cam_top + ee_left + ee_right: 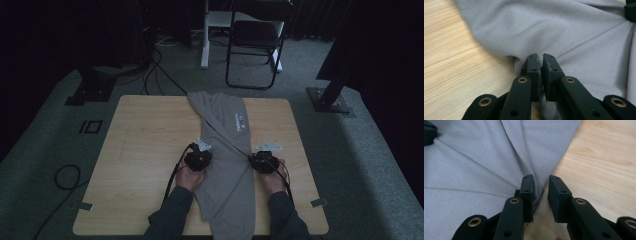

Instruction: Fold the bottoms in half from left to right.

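Grey shirt (227, 165) lies lengthwise down the middle of the wooden surface (145, 150), its far end near the far edge and its near end hanging over the edge by the person. A small printed logo (239, 123) sits on its far half, and a long diagonal fold runs from the far left toward the right gripper.

Left gripper (198, 160) sits at the shirt's left edge, about halfway along the garment. In the left gripper view the jaws are nearly together, with only a thin slit between them, and the cloth (564, 37) bunches up right at their tips where the hem curls off the wood (454, 65). They look clenched on that fold of the edge, though the pinched fabric itself is mostly hidden behind the pads.

Right gripper (263, 162) sits at the shirt's right edge, level with the other one. In the right gripper view a clear gap stands between the jaws; the shirt's edge (486, 165) runs up to and behind the left-hand jaw, with creases fanning out from that spot, while the right-hand jaw stands over bare wood (604, 170). The pads are not pressing the cloth together, so this gripper is released, with the hem lying in or just beside the gap.

Both of the person's hands rest low on the surface, sleeves entering from the near edge.
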Demonstrator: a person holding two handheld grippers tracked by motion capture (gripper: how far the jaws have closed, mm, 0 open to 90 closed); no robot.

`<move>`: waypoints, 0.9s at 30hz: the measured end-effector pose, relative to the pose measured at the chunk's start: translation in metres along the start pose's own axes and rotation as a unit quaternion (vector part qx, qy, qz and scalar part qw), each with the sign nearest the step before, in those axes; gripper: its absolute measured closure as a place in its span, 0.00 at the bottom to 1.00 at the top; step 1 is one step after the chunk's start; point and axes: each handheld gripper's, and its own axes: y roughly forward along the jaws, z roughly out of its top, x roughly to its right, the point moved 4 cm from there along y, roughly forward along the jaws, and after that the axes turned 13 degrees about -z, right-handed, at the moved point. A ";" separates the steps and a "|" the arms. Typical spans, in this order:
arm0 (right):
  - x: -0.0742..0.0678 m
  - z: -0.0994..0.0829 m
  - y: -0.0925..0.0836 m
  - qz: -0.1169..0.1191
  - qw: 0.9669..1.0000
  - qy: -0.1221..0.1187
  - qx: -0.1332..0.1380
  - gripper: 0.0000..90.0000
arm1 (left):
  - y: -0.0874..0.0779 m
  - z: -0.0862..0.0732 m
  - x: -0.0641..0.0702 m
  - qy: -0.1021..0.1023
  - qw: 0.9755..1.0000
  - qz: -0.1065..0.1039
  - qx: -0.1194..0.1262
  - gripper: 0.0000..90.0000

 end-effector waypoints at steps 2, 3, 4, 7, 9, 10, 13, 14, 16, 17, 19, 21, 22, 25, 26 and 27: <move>-0.007 0.006 0.004 -0.001 1.000 -0.004 0.001 0.83 | -0.001 0.000 -0.004 0.000 1.000 0.006 0.000 0.94; -0.007 0.006 0.004 -0.001 1.000 -0.004 0.001 0.83 | -0.002 0.000 -0.008 -0.001 1.000 0.010 0.001 0.94; -0.013 0.012 0.009 -0.001 1.000 -0.005 0.002 0.84 | -0.003 0.001 -0.012 -0.003 1.000 0.014 -0.002 0.94; -0.022 0.020 0.017 -0.003 1.000 -0.010 0.005 0.84 | -0.006 0.002 -0.024 -0.008 1.000 0.026 -0.006 0.94; -0.027 0.025 0.021 -0.004 1.000 -0.012 0.005 0.84 | -0.008 0.002 -0.034 -0.017 0.999 0.034 -0.005 0.94; -0.027 0.025 0.021 -0.004 1.000 -0.012 0.005 0.84 | -0.008 0.002 -0.034 -0.017 0.999 0.034 -0.005 0.94; -0.034 0.034 0.028 -0.002 1.000 -0.013 0.005 0.84 | -0.011 0.002 -0.042 -0.030 0.999 0.038 -0.001 0.94; -0.035 0.035 0.029 -0.003 1.000 -0.013 0.004 0.84 | -0.012 0.001 -0.042 -0.033 0.999 0.038 -0.003 0.93; -0.035 0.036 0.029 -0.004 1.000 -0.013 0.002 0.81 | -0.015 0.001 -0.041 -0.033 0.999 0.042 -0.008 0.89; -0.034 0.035 0.029 -0.002 1.000 -0.009 0.000 0.78 | -0.017 0.001 -0.039 -0.033 0.998 0.045 -0.008 0.89; -0.031 0.032 0.027 0.012 1.000 0.003 -0.005 0.68 | -0.024 0.000 -0.036 -0.031 0.999 0.040 -0.008 0.86; -0.029 0.027 0.023 0.010 1.000 0.006 0.002 0.66 | -0.034 -0.003 -0.032 -0.025 0.999 0.034 -0.006 0.83; -0.027 0.024 0.020 0.011 1.000 0.008 0.004 0.65 | -0.039 -0.005 -0.031 -0.026 0.999 0.032 -0.004 0.82; -0.025 0.018 0.013 0.008 1.000 0.000 0.003 0.64 | -0.058 -0.016 -0.025 -0.035 0.999 0.017 0.011 0.80; -0.025 0.016 0.011 0.009 1.000 -0.001 0.003 0.64 | -0.058 -0.016 -0.025 -0.035 0.999 0.017 0.011 0.79; -0.024 0.014 0.009 0.011 1.000 -0.002 0.003 0.64 | -0.069 -0.026 -0.021 -0.044 0.999 0.006 0.021 0.79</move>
